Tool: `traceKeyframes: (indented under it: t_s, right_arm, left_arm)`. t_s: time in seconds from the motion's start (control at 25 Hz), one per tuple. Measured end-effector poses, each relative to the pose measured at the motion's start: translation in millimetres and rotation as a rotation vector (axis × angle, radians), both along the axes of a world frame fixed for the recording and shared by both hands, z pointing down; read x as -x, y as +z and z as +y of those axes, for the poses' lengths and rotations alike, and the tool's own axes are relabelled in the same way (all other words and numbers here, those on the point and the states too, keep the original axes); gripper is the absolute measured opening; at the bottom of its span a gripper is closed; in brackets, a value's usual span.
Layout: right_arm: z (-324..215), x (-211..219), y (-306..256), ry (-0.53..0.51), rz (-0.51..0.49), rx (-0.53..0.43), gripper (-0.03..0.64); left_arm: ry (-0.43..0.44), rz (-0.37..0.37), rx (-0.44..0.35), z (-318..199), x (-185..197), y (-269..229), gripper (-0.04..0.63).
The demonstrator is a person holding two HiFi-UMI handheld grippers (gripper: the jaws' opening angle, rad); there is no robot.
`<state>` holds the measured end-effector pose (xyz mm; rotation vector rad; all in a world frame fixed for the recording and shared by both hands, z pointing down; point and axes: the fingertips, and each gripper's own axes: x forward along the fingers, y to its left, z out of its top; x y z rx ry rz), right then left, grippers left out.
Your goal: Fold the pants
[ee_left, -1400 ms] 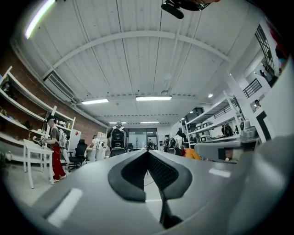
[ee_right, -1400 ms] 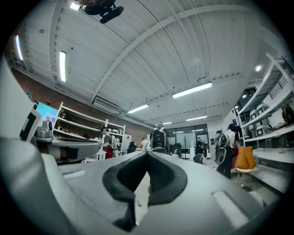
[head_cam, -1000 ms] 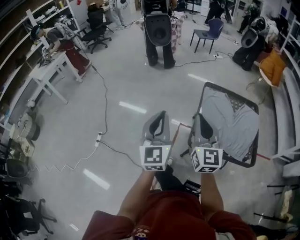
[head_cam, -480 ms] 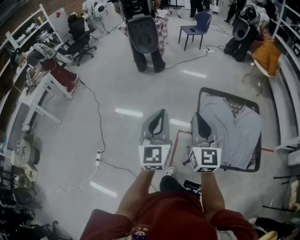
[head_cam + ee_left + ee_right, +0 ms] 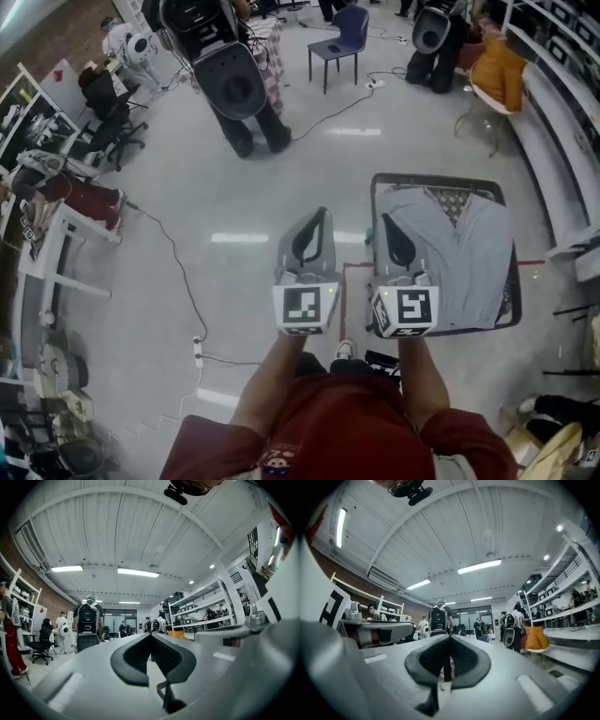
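Grey pants (image 5: pixel 461 251) lie spread flat on a small black-framed table (image 5: pixel 439 178) in the head view, right of centre. My right gripper (image 5: pixel 395 232) hovers over the table's left edge, level, jaws shut with nothing in them. To its left, my left gripper (image 5: pixel 315 223) is over bare floor, also shut and empty. In the left gripper view the left gripper (image 5: pixel 151 637) has its dark pads pressed together, pointing into the room. The right gripper view shows the right gripper (image 5: pixel 450 640) shut the same way; the pants are not in either gripper view.
A person with a backpack (image 5: pixel 231 82) stands ahead on the left, and a blue chair (image 5: pixel 341 32) is beyond. A cable (image 5: pixel 178 274) runs across the floor. A white desk (image 5: pixel 54 255) is at the left, shelving (image 5: pixel 555 150) at the right.
The person has walked and turned toward the table. Both shut grippers travelled along side by side, and the table with the pants now sits straight ahead of the right gripper.
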<state>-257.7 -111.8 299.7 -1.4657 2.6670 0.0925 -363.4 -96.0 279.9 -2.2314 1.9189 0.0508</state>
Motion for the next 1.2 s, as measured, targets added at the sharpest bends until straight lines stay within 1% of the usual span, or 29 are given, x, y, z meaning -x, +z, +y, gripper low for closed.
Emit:
traceKeyframes:
  t_s: [0.08, 0.16, 0.28, 0.36, 0.44, 0.56, 0.64, 0.76, 0.92, 1.08, 1.2]
  right_arm:
    - [-11.8, -4.2, 0.2, 0.032, -0.007, -0.002, 0.0]
    - [-23.5, -7.7, 3.7, 0.071, 0.012, 0.0, 0.0]
    - [-43.9, -8.9, 14.5, 0.14, 0.044, 0.025, 0.0]
    - [-57.9, -13.0, 20.2, 0.209, 0.077, 0.034, 0.0]
    - [-71.7, -21.1, 22.7, 0.287, 0.093, 0.041, 0.0]
    - [-87.5, -22.8, 28.3, 0.377, 0.098, 0.061, 0.0]
    - [-96.1, -20.5, 30.0, 0.439, 0.098, 0.067, 0.0]
    - [-108.1, -15.8, 29.2, 0.536, 0.095, 0.07, 0.0]
    - [-110.1, -12.9, 29.4, 0.663, 0.098, 0.082, 0.0]
    - [-99.0, -24.0, 29.6, 0.805, 0.084, 0.087, 0.0]
    - [-86.1, -32.2, 30.1, 0.899, 0.091, 0.091, 0.0]
  left_arm:
    - [0.038, -0.009, -0.001, -16.9, -4.2, 0.2, 0.005]
    - [0.082, -0.003, -0.001, -34.2, -9.5, 1.2, 0.005]
    - [0.152, 0.024, -0.002, -60.3, -12.1, 6.1, 0.005]
    - [0.206, 0.05, 0.01, -80.5, -12.9, 13.4, 0.005]
    - [0.269, 0.079, 0.018, -104.1, -16.8, 19.4, 0.005]
    - [0.378, 0.058, 0.028, -130.4, -18.1, 29.3, 0.005]
    - [0.458, 0.069, 0.017, -141.9, -17.8, 24.0, 0.005]
    - [0.554, 0.081, 0.01, -162.1, -11.6, 19.1, 0.005]
    - [0.675, 0.071, 0.024, -181.6, -9.6, 23.3, 0.005]
    - [0.811, 0.078, 0.036, -188.3, -27.8, 24.9, 0.005]
    - [0.88, 0.067, 0.034, -191.5, -39.1, 29.2, 0.005]
